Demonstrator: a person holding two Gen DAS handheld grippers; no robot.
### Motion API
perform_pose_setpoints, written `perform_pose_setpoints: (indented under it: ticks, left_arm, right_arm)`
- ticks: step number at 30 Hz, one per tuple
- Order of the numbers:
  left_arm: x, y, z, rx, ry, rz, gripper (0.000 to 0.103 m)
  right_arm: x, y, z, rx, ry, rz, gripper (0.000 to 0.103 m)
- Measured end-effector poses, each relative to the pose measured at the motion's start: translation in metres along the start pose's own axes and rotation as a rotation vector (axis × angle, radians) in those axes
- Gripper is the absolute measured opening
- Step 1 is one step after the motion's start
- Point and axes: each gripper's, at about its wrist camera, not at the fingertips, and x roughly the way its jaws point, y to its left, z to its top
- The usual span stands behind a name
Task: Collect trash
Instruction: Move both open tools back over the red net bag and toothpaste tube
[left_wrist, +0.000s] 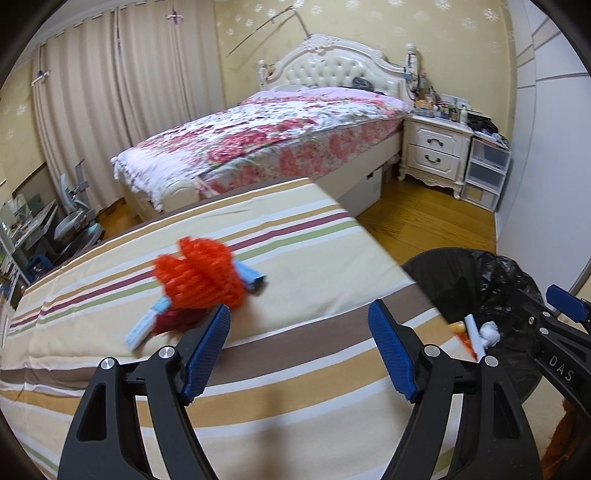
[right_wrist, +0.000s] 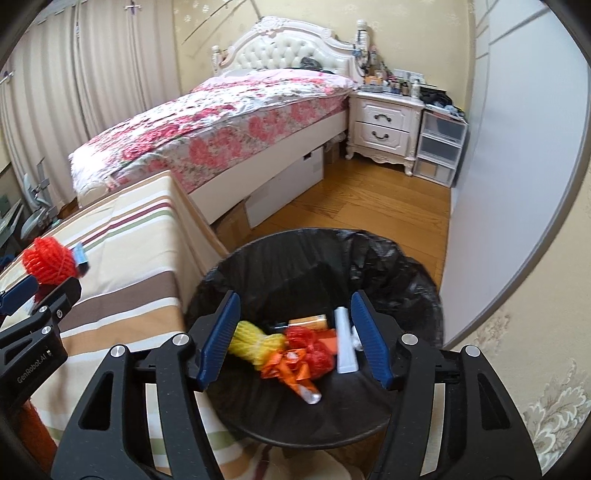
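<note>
A red-orange foam net (left_wrist: 201, 275) lies on the striped bedcover (left_wrist: 314, 221), with a blue-white wrapper (left_wrist: 142, 328), a small blue piece (left_wrist: 253, 277) and a dark red scrap (left_wrist: 173, 319) beside it. My left gripper (left_wrist: 299, 314) stands open just in front of the net, with nothing between its fingers. My right gripper (right_wrist: 295, 299) hangs open and empty over the black-lined bin (right_wrist: 295, 236). In the bin lie a yellow net (right_wrist: 251, 341), a red net (right_wrist: 310, 347), orange wrappers (right_wrist: 288, 369) and a white tube (right_wrist: 345, 347). The red-orange foam net (right_wrist: 46, 262) also shows at the left.
The bin (left_wrist: 461, 273) stands on the wood floor (right_wrist: 369, 199) right beside the striped bedcover's edge. Behind it are a floral bed (right_wrist: 221, 122), a white nightstand (right_wrist: 384, 125) and plastic drawers (right_wrist: 439, 147). A pale wall panel (right_wrist: 517, 184) runs along the right.
</note>
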Motion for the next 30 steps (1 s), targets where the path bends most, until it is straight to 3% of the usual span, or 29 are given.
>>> perform_pose_setpoints:
  ticks: [18, 30]
  left_arm:
    - [-0.021, 0.135, -0.043, -0.168, 0.038, 0.190, 0.075]
    - [-0.022, 0.203, -0.057, -0.271, 0.052, 0.267, 0.076]
  right_arm:
    - [-0.012, 0.139, 0.009, -0.221, -0.005, 0.223, 0.070]
    - [-0.008, 0.212, 0.012, -0.305, 0.007, 0.305, 0.079]
